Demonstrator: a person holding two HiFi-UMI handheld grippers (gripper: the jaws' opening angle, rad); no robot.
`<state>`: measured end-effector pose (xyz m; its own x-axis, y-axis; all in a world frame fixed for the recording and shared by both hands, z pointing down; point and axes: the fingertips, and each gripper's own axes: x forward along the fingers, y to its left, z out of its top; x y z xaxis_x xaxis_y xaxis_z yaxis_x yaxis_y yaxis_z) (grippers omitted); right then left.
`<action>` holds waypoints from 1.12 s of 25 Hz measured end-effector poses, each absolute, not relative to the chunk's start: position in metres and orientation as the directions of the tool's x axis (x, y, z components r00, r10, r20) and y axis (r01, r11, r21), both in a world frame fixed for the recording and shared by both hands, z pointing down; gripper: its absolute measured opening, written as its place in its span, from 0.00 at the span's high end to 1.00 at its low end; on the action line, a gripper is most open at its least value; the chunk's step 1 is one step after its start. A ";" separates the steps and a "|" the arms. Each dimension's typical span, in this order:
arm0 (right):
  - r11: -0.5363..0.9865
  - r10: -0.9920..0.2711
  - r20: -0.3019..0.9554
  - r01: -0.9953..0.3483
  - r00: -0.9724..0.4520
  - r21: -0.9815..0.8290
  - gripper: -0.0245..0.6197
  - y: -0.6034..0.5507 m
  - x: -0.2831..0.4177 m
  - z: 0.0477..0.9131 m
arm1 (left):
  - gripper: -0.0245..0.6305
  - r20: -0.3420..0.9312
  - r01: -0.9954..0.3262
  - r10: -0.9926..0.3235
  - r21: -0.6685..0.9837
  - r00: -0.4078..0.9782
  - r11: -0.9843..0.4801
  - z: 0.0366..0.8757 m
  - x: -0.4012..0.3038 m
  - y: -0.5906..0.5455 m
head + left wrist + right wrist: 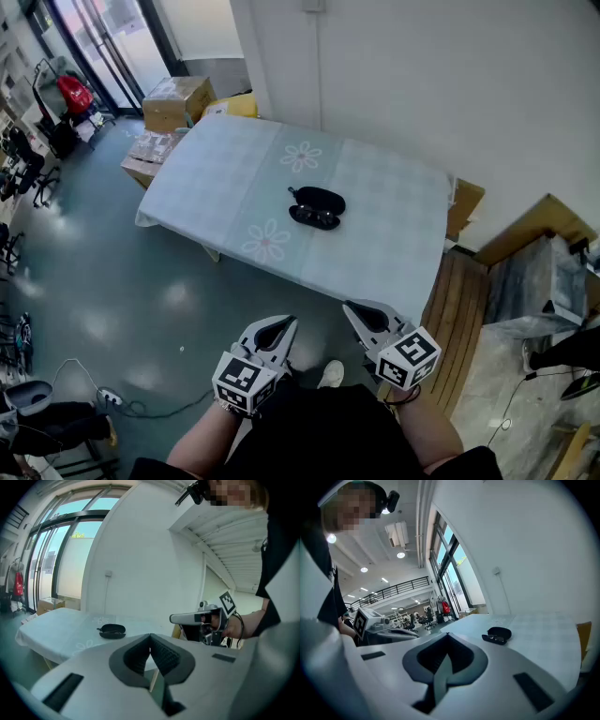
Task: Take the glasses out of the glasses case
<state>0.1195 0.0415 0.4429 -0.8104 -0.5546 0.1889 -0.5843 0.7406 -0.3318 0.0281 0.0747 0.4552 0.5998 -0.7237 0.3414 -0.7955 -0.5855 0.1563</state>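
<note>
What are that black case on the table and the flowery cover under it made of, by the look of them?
The case looks like a hard shell, perhaps plastic or faux leather: smooth black, and it keeps its rounded shape while open. The tablecloth looks like thin cloth or vinyl, I can't tell which: a pale checked print with flowers, its edges drooping softly at the sides.
</note>
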 end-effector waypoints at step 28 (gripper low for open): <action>0.744 -0.554 0.178 -0.579 -0.813 -0.332 0.93 0.031 0.076 0.435 | 0.92 0.332 -0.790 -0.721 0.166 0.608 -0.590 0.451 -0.013 0.065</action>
